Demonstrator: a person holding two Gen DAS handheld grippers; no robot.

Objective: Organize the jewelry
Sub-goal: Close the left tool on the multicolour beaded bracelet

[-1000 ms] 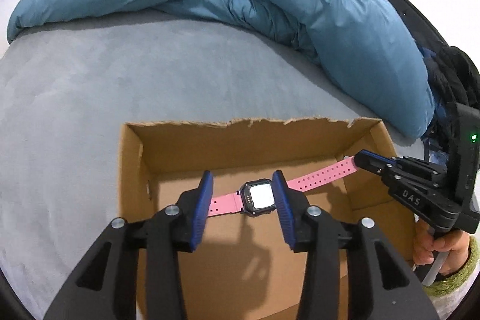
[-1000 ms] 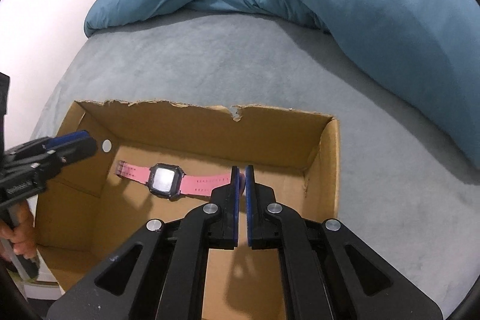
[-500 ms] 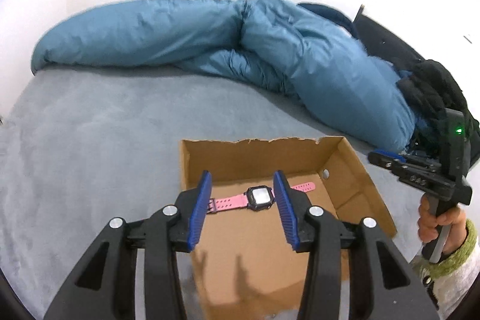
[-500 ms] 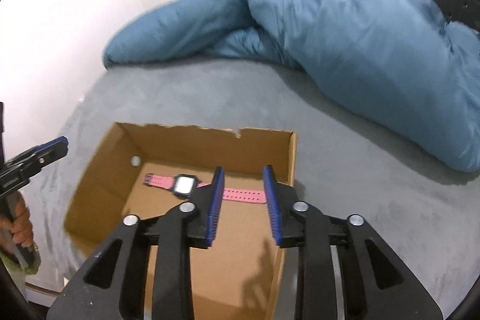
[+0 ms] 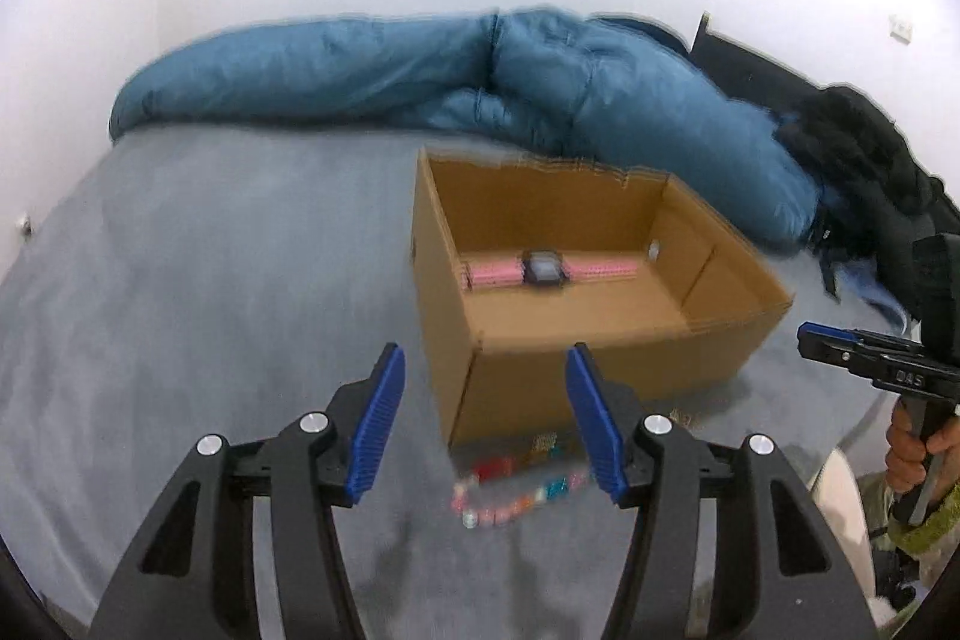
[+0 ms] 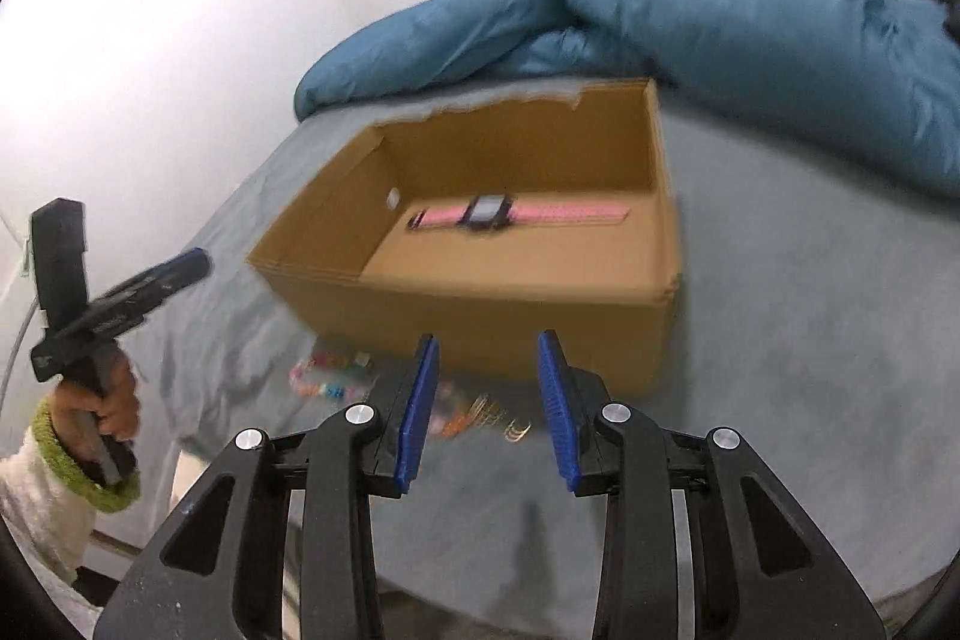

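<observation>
Hovering both grippers outside the cardboard box (image 5: 576, 376), we are opening the left gripper (image 5: 485, 421) and right gripper (image 6: 487, 409), nothing between them. Pink watch (image 5: 543, 270) lies boxed at twelve o'clock; beaded bracelet (image 5: 510, 490) waits just beneath, so we should be descending squarely.

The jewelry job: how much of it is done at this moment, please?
Done: the pink watch lies flat inside the cardboard box. In hand: nothing; the left gripper and right gripper are both empty, jaws opening. Left: a beaded bracelet and small gold pieces on the bed before the box.
</observation>
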